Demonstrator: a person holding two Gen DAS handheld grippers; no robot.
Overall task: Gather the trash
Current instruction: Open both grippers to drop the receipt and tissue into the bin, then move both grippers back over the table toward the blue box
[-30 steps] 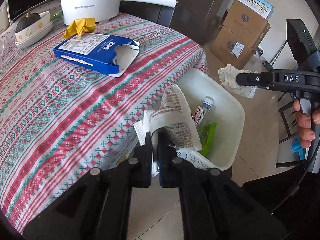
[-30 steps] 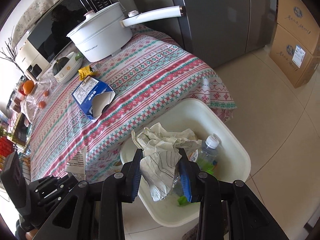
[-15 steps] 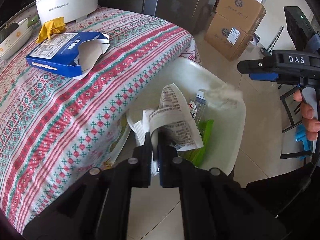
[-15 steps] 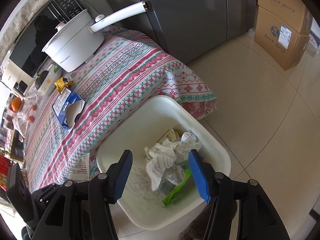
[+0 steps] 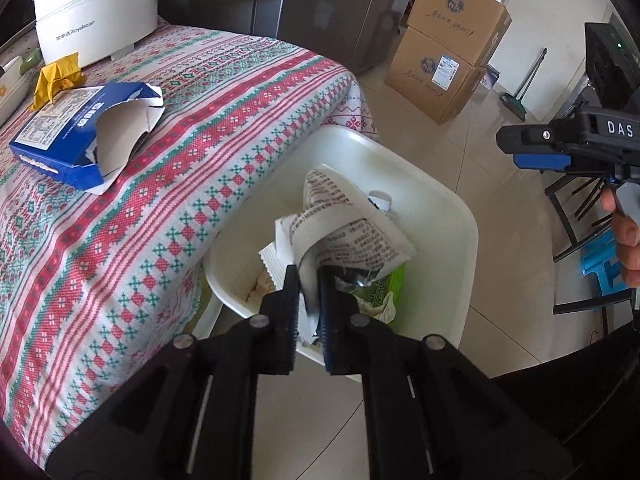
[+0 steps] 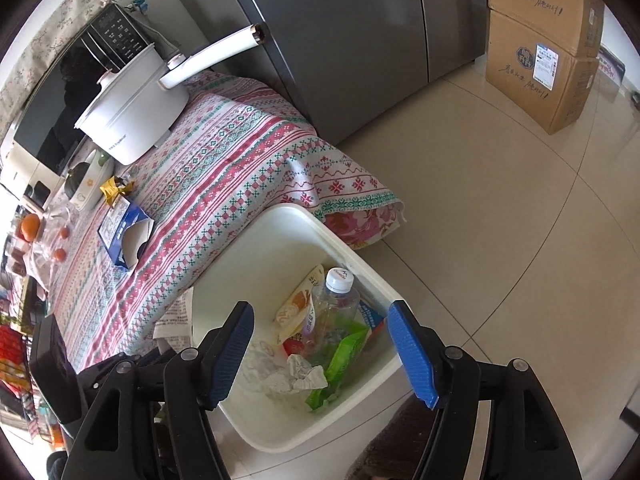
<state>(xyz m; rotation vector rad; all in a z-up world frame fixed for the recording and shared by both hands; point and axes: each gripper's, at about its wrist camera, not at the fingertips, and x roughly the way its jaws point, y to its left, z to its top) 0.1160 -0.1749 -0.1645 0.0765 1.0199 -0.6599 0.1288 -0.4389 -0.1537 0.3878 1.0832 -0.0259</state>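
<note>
A white trash bin [image 5: 452, 216] stands on the floor against the table's corner; it also shows in the right wrist view [image 6: 280, 232]. My left gripper [image 5: 308, 300] is shut on a printed paper wrapper [image 5: 344, 224] and holds it over the bin's near side. My right gripper [image 6: 320, 344] is open and empty above the bin. In the bin lie a crumpled paper ball [image 6: 304, 372], a clear plastic bottle [image 6: 334, 304], a green packet [image 6: 344, 352] and a snack pouch [image 6: 298, 308]. A torn blue box [image 5: 76, 132] and a yellow wrapper [image 5: 56, 78] lie on the table.
The table has a red and green patterned cloth [image 5: 168, 184]. A white electric pot [image 5: 92, 12] with a long handle stands at its back. A grey fridge [image 6: 352, 40] and stacked cardboard boxes [image 6: 540, 44] stand beyond. A blue stool [image 5: 604, 268] is at the right.
My right gripper opened and the crumpled paper dropped into the bin. My left gripper moved over the bin with the printed wrapper still in it.
</note>
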